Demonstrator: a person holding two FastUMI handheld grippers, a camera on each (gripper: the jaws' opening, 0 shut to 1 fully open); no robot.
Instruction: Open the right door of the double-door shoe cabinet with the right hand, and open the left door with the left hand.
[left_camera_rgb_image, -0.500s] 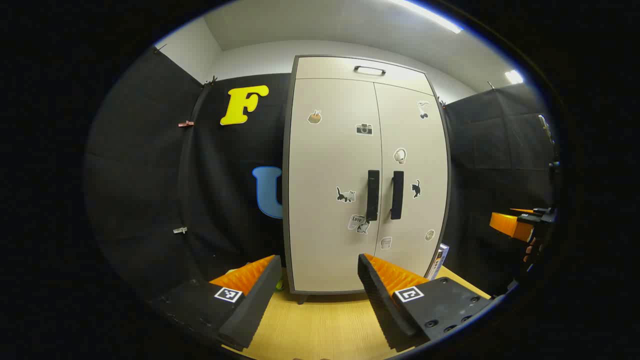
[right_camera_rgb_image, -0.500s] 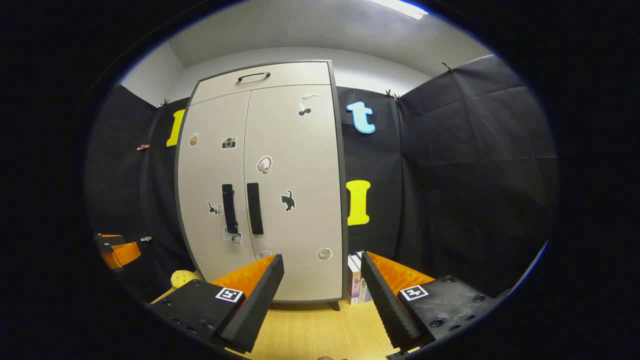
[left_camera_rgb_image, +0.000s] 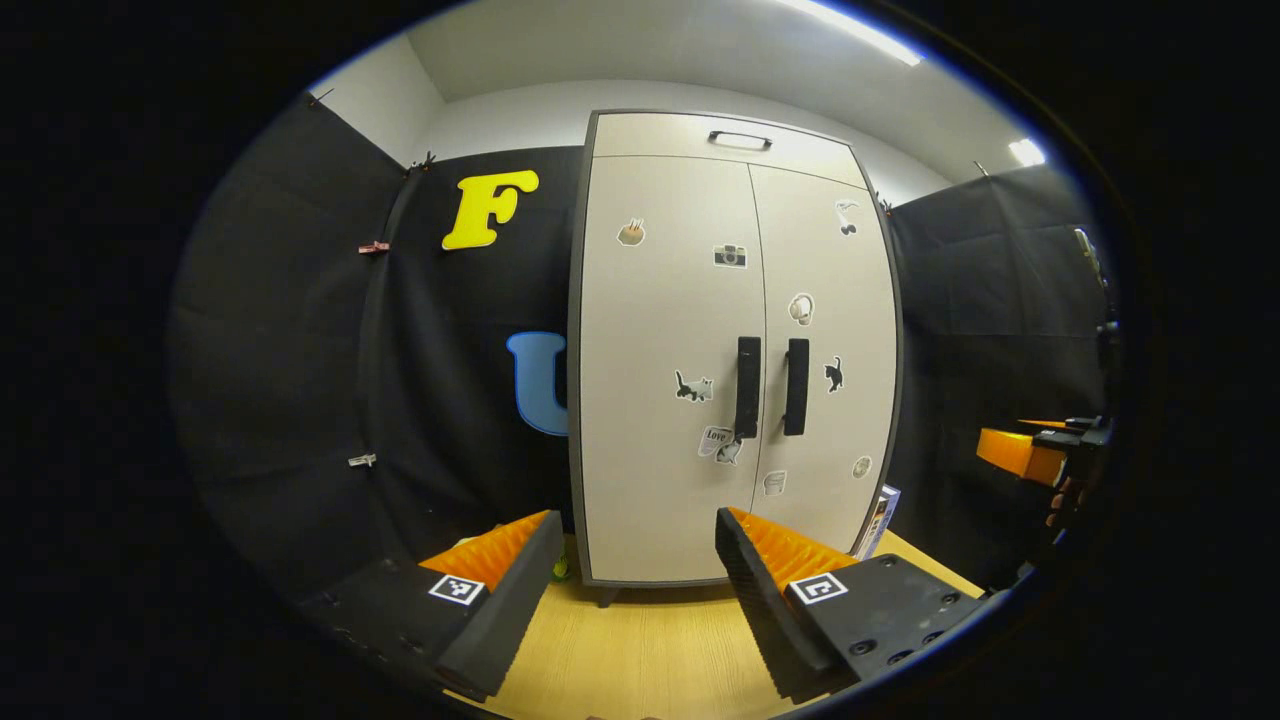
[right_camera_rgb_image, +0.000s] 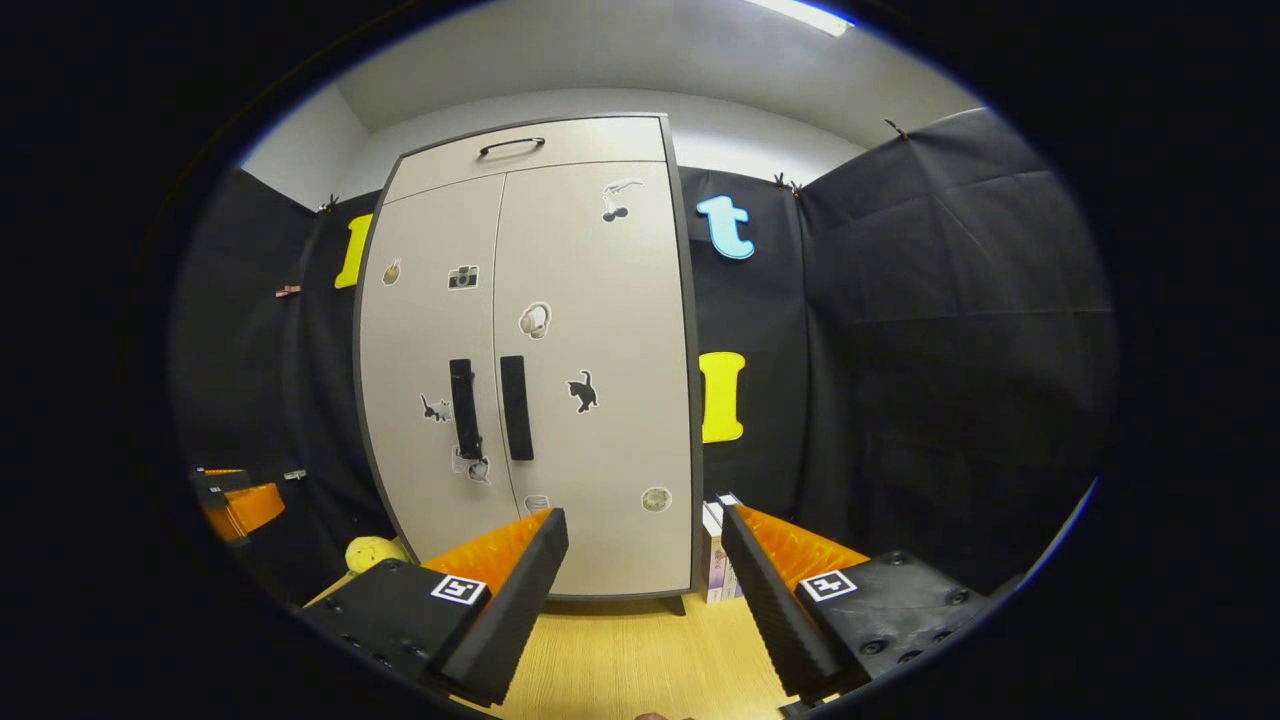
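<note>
Shoe cabinet (left_camera_rgb_image: 735, 350) stands upright on wooden floor (left_camera_rgb_image: 650, 650), both doors closed. Left gripper (left_camera_rgb_image: 635, 585) spread wide, empty, well short of cabinet. Right gripper (right_camera_rgb_image: 645, 590) likewise spread, empty. Right handle (right_camera_rgb_image: 515, 407) and left handle (left_camera_rgb_image: 747, 387) flank cabinet's centre seam: rigid vertical bars, best grasped mid-length. Doors likely light, stiff, swinging on outer hinges.

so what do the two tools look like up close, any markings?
Both match. The left tool and right tool each have two wedge-shaped fingers with ribbed inner faces, mounted on flat dark plates with visible screw holes. Each plate carries a small square black-and-white fiducial tag near the finger base. No cables or sleeves visible.
</note>
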